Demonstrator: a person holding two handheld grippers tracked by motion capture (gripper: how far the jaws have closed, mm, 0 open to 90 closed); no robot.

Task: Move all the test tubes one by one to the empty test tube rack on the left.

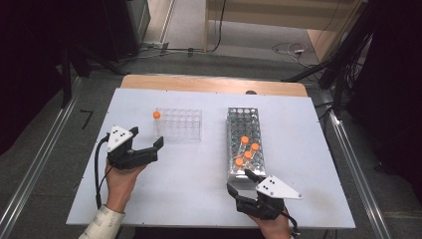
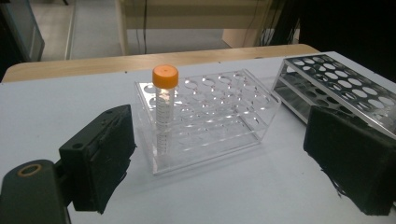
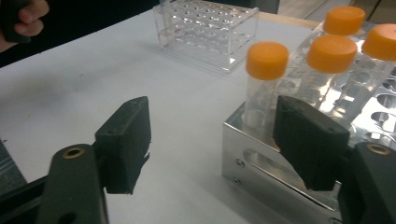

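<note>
White table (image 1: 199, 189) | left gripper (image 2: 219, 154) wide, empty | right gripper (image 3: 212, 140) wide beside 4 tubes (image 3: 264, 84)

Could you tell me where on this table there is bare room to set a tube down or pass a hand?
The white table is bare between the clear rack and the metal rack, along the front edge between the left gripper and the right gripper, and right of the metal rack. It is crowded at that rack's near end, around four orange-capped tubes.

left hand-held gripper (image 1: 147, 138) jaws wide apart; right hand-held gripper (image 1: 239, 181) jaws apart, empty.
</note>
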